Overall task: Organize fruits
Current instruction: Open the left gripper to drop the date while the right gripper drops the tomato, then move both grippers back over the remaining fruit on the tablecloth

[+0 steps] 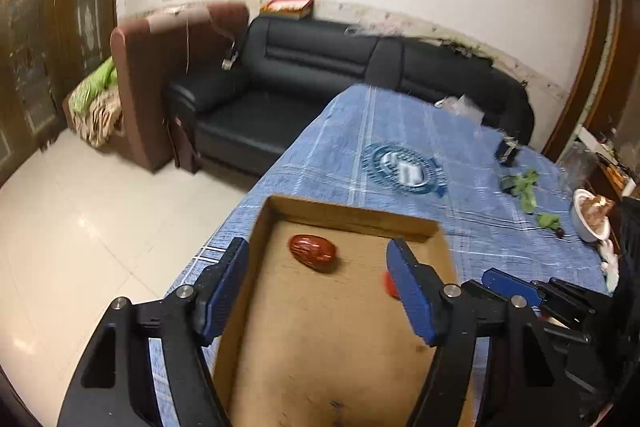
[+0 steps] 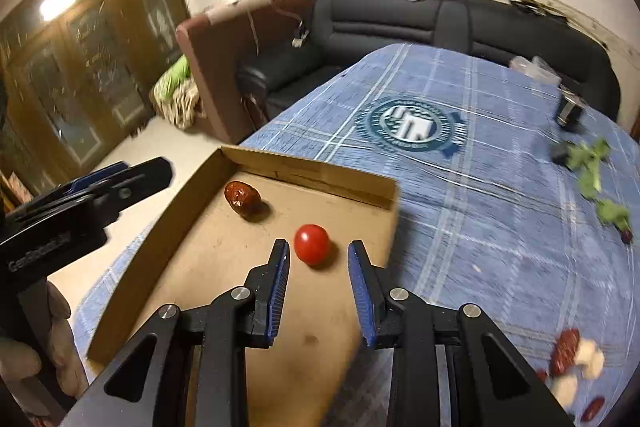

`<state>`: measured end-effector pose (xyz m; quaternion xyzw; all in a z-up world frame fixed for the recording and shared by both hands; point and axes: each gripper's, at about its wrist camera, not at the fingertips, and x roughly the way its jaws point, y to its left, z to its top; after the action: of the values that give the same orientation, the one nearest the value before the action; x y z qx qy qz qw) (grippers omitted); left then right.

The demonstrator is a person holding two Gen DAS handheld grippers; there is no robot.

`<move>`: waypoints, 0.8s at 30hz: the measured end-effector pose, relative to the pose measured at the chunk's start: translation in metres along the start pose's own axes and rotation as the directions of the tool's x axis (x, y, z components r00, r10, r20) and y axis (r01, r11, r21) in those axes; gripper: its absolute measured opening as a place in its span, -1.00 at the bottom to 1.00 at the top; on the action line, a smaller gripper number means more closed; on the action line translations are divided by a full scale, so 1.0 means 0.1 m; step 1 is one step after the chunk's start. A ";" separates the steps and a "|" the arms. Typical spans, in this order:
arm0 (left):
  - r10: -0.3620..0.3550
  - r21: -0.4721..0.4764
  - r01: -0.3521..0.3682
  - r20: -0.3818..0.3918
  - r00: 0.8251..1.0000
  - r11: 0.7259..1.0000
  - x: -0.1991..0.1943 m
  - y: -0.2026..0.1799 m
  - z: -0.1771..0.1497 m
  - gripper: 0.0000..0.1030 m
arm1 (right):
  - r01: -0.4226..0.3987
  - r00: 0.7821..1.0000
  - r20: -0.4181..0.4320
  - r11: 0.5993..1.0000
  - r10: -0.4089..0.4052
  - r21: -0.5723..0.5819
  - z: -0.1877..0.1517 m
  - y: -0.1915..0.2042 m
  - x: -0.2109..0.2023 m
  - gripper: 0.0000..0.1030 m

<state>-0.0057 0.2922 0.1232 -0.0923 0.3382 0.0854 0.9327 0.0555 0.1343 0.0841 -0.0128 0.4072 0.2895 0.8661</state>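
Blur was the main headache here, since both views were smeared, worst toward the edges.

At the far left of the right wrist view, a hand (image 2: 56,347) was cut off by the frame and partly hidden behind the handle it gripped. Only a few knuckles showed. That handle belonged to the left gripper (image 1: 318,245), which was angled down over the box (image 1: 352,215). Its jaws were spread wide with nothing in them. The date (image 1: 312,253) lay on the box floor near the far left corner, past the tips and untouched.

From the left camera the tomato (image 2: 312,243) was almost totally hidden, just a red sliver poking out behind that gripper's right finger (image 1: 412,291). The right camera showed it fine, sitting mid-box, right of the date and well apart from it.

The right gripper (image 2: 319,245) also tilted down at the box. Its jaws stood a little apart, and the tomato sat just beyond the tips, not pinched.

Further right on the cloth (image 2: 480,207) were some greens (image 2: 592,163), too smeared to identify. A bowl (image 1: 588,215) at the table's edge was half hidden, and I couldn't tell what was in it. The red and white bits (image 2: 566,347) at the bottom right were blurry and clipped, so I couldn't make them out for sure.
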 end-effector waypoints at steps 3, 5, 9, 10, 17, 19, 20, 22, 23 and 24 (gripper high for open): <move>-0.023 0.014 0.023 0.029 0.999 1.000 -0.25 -0.20 -0.10 0.47 | -0.019 0.999 0.033 0.997 0.016 0.080 -0.20 -0.22 -0.29 -0.33; -0.029 0.021 0.028 0.045 0.999 0.999 -0.37 -0.34 -0.18 0.56 | -0.024 0.999 0.050 0.991 0.017 0.135 -0.35 -0.37 -0.45 -0.31; -0.009 0.003 0.009 0.072 0.997 1.000 -0.59 -0.60 -0.37 0.74 | -0.006 0.997 0.082 0.970 -0.015 0.242 -0.69 -0.74 -0.79 -0.30; -0.012 -0.004 0.013 0.075 0.997 1.000 -0.62 -0.66 -0.41 0.75 | 0.000 0.996 0.088 0.966 -0.023 0.259 -0.75 -0.79 -0.85 -0.30; -0.032 -0.008 0.032 0.042 0.999 0.999 -0.63 -0.97 -0.61 0.77 | 0.049 0.989 0.112 0.931 -0.096 0.363 -1.22 -1.29 -1.28 -0.26; -0.029 0.007 0.028 0.032 0.999 1.000 -0.62 -1.08 -0.67 0.77 | 0.056 0.987 0.121 0.922 -0.110 0.382 -1.31 -1.40 -1.38 -0.26; -0.024 0.015 0.024 0.029 0.999 1.000 -0.62 -1.12 -0.69 0.77 | 0.065 0.984 0.125 0.918 -0.123 0.391 -1.37 -1.46 -1.43 -0.25; -0.021 0.036 0.020 0.022 1.000 0.999 -0.60 -1.22 -0.72 0.77 | 0.073 0.982 0.133 0.911 -0.137 0.405 -1.44 -1.54 -1.50 -0.25; -0.024 0.046 0.023 0.018 1.000 0.999 -0.60 -1.27 -0.73 0.77 | 0.074 0.980 0.137 0.908 -0.143 0.413 -1.48 -1.58 -1.53 -0.24; -0.026 0.056 0.025 0.013 1.000 0.998 -0.59 -1.32 -0.75 0.77 | 0.075 0.979 0.141 0.903 -0.148 0.423 -1.52 -1.63 -1.56 -0.24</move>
<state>-0.0672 0.1412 0.1203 -0.0701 0.3327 0.0645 0.9382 -0.0449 -0.1175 0.0594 0.1729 0.3830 0.1462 0.8956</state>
